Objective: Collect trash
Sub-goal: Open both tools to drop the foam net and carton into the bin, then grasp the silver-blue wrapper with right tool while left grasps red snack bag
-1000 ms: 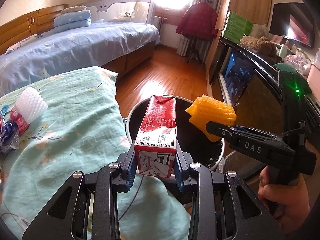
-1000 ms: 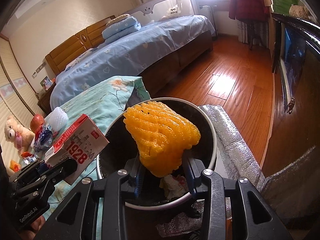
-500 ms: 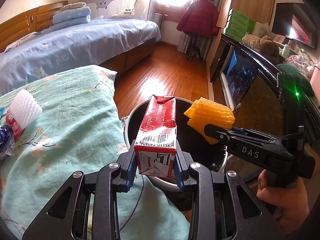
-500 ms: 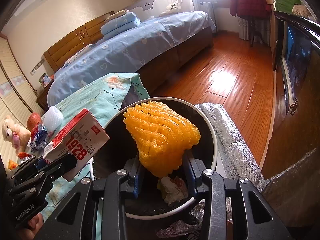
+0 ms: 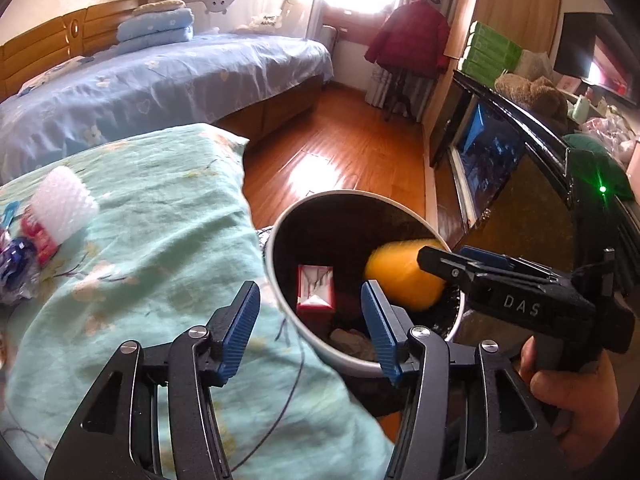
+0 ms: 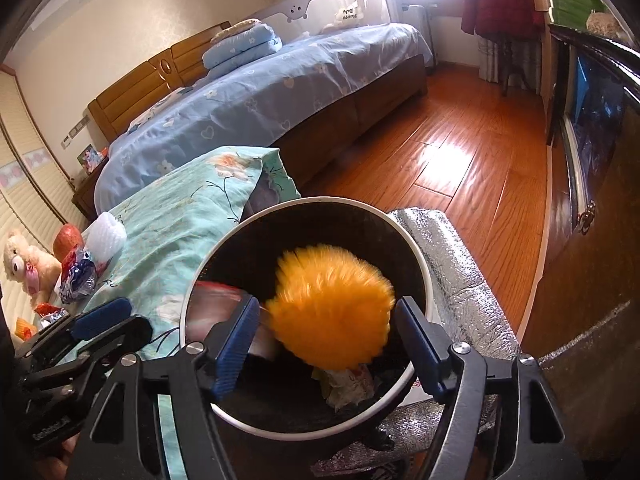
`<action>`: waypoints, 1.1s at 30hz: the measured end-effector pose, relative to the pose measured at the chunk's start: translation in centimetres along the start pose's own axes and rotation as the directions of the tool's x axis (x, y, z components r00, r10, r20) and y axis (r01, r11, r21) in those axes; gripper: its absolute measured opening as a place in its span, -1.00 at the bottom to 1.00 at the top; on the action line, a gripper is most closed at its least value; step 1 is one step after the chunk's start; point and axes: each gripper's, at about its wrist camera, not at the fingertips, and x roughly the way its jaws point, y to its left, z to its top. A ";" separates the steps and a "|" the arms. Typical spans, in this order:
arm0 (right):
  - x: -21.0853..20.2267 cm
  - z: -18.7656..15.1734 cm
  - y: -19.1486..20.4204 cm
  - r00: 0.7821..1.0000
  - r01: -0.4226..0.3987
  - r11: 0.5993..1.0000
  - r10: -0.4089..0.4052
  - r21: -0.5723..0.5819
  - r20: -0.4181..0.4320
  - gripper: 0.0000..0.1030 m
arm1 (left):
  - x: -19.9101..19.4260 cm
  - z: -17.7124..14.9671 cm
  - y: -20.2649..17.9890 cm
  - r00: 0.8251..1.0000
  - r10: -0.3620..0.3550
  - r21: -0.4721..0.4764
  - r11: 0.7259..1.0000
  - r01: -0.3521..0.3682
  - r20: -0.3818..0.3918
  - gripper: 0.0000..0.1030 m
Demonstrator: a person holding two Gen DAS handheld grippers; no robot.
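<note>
Two hand-held grippers hang over the white-rimmed trash bin [image 5: 276,280], both with jaws that have just been opening and now hold nothing. The left hand-held gripper [image 5: 310,322] stands apart at lower centre of its view; the red carton [image 5: 315,288] lies inside the bin beyond it. The right hand-held gripper [image 6: 326,338] is spread wide; the orange foam net [image 6: 332,308], blurred, sits between its pads without touching them, over the bin. A white foam net [image 5: 62,204] lies on the green bedspread [image 5: 160,240] at left.
</note>
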 end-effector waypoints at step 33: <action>-0.9 -6.6 16.6 0.963 -0.271 0.953 0.268 -0.132 -0.043 0.83 | -13.5 -11.1 16.9 0.961 0.268 -0.329 0.916 -0.232 0.068 0.46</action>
